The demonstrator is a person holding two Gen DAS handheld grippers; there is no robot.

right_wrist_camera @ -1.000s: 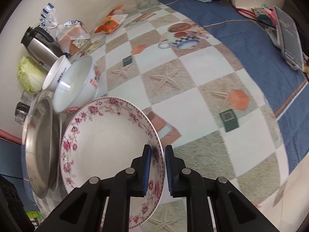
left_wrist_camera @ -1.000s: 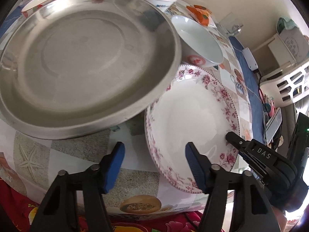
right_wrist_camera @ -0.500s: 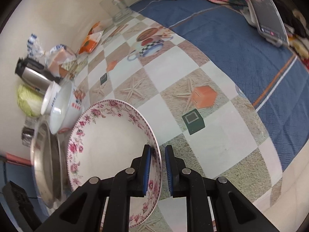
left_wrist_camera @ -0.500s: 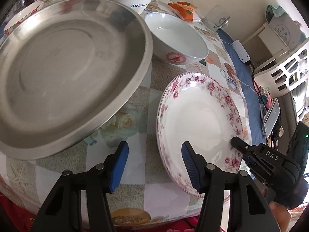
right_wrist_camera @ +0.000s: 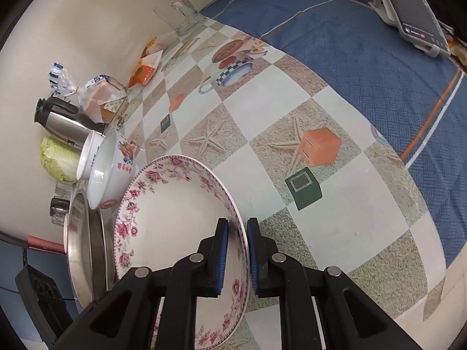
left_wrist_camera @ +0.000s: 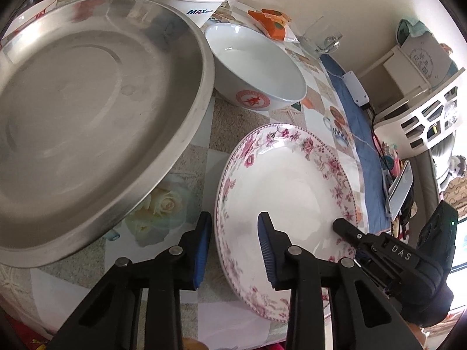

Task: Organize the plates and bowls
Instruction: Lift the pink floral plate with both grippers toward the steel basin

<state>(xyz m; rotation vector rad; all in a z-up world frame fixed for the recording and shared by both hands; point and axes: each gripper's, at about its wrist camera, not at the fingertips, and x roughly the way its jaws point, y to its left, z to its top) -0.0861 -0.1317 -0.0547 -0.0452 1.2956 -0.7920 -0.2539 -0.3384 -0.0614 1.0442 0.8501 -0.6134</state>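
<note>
Two grippers share one floral plate (left_wrist_camera: 289, 186). The right gripper (right_wrist_camera: 237, 255) pinches the plate's near rim, one pad inside and one outside, which would explain why the plate sits tilted on the table (right_wrist_camera: 321, 192). The left gripper (left_wrist_camera: 235, 250) straddles the opposite edge, its jaws closing with the rim between them but not yet pressed, probably to steady the plate for a two-handed lift. Beyond the left gripper's tips, to their left, lies the steel tray (left_wrist_camera: 96, 110); farther ahead stands a white bowl (left_wrist_camera: 256, 67), then another behind it (left_wrist_camera: 186, 3).
</note>
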